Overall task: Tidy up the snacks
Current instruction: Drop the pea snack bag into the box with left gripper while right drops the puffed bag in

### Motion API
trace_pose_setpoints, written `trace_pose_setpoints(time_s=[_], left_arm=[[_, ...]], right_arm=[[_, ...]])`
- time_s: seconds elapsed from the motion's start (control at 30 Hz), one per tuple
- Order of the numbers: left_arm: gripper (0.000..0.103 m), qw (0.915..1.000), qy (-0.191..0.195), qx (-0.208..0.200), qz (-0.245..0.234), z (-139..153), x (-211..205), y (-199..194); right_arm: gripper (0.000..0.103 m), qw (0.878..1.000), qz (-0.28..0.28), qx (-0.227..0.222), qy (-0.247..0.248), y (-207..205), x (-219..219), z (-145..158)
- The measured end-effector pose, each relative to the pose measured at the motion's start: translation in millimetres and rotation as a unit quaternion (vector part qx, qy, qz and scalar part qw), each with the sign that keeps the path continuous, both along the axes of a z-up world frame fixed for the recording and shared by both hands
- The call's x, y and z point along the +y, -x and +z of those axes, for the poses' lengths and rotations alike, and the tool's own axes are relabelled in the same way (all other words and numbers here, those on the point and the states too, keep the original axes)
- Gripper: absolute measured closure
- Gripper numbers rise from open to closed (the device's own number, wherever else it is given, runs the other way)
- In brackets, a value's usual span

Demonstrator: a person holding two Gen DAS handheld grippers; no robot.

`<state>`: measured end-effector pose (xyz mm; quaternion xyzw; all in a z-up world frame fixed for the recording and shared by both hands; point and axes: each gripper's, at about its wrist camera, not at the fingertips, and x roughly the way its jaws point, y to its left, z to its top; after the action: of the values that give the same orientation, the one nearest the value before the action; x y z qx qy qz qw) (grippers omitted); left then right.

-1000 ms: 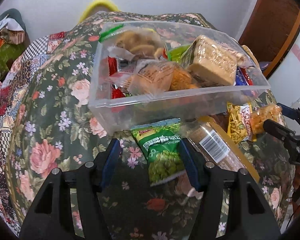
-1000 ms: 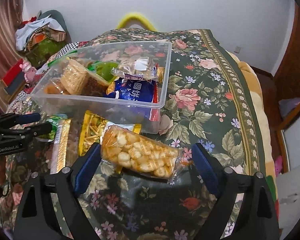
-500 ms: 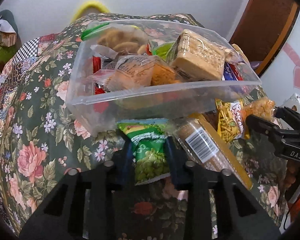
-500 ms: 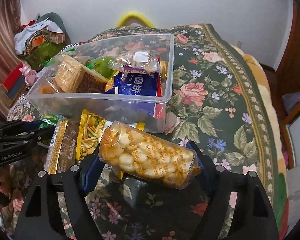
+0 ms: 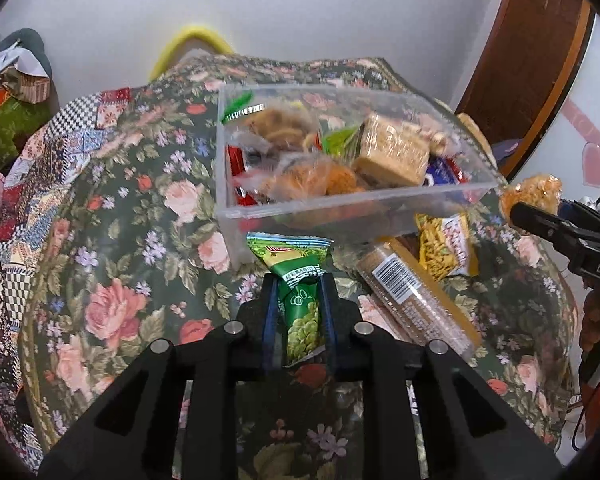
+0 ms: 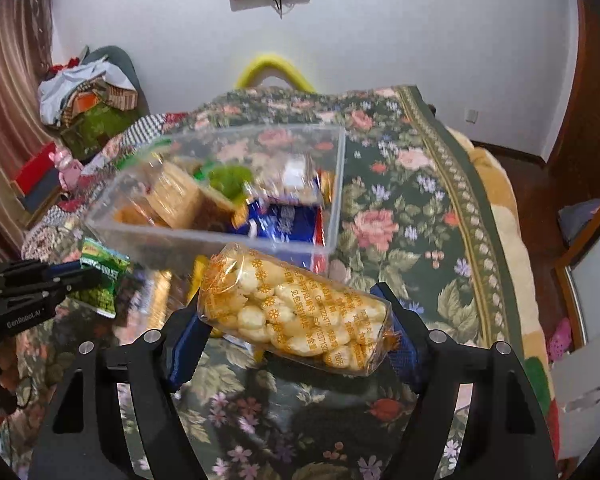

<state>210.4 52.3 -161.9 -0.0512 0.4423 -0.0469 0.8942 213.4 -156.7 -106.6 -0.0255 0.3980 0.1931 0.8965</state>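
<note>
Two grippers each carry one packet, which suggests both snacks are meant for the same bin in one pass. The left gripper [image 5: 298, 312] has its jaws pressed tight on the narrow waist of a green pea packet [image 5: 296, 276], crumpling the foil there; gripping the middle leaves the sealed top end sticking out ahead of the fingertips, free to go over the rim first. Directly ahead of it, and just beyond the packet's tip, stands the clear plastic bin [image 5: 340, 204], already crowded with wrapped biscuits and other snacks. To the right of this gripper, on the floral cloth [image 5: 112, 272], lie a long biscuit sleeve [image 5: 412, 300] and a yellow snack bag [image 5: 444, 248], not yet sorted.

The right gripper [image 6: 296, 320] pinches a clear bag of puffed balls [image 6: 296, 312] end to end, jaws set wide because the bag lies crosswise between the pads. Held this way the bag stays level and appears lifted off the cloth. The bin [image 6: 332, 184] sits ahead and slightly left of it, close by. My reading is that both packets are raised, and clearing the near wall is the next concern.
</note>
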Motion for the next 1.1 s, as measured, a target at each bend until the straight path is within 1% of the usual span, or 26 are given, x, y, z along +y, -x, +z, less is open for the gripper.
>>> trace_pose_setpoints(time_s=[0.1, 0.27, 0.43, 0.57, 0.67, 0.77, 0.87, 1.1], left_arm=[[0.083, 0.9998, 0.002, -0.018, 0.001, 15, 2, 3], [0.083, 0.9987, 0.001, -0.052, 0.0, 41, 6, 0], [0.083, 0.9973, 0.009, -0.073, 0.005, 61, 12, -16], [0.083, 0.9957, 0.0, -0.092, 0.002, 72, 11, -31], [0.083, 0.995, 0.002, -0.1, 0.002, 78, 11, -48], [0.083, 0.9948, 0.005, -0.101, 0.003, 79, 10, -61], [0.083, 0.9951, 0.01, -0.099, 0.003, 76, 9, -76], [0.083, 0.9969, 0.015, -0.077, 0.005, 57, 5, -108]], right_arm=[[0.029, 1.0, 0.004, -0.016, -0.004, 1, 5, 13], [0.029, 0.999, 0.011, -0.036, -0.01, -3, 16, 27], [0.029, 0.998, 0.015, -0.051, -0.02, -12, 26, 39], [0.029, 0.997, 0.017, -0.064, -0.026, -23, 34, 48], [0.029, 0.997, 0.016, -0.071, -0.03, -31, 40, 53], [0.029, 0.997, 0.014, -0.07, -0.032, -44, 48, 53], [0.029, 0.998, 0.012, -0.059, -0.031, -55, 52, 48], [0.029, 0.999, 0.011, -0.029, -0.031, -78, 64, 34]])
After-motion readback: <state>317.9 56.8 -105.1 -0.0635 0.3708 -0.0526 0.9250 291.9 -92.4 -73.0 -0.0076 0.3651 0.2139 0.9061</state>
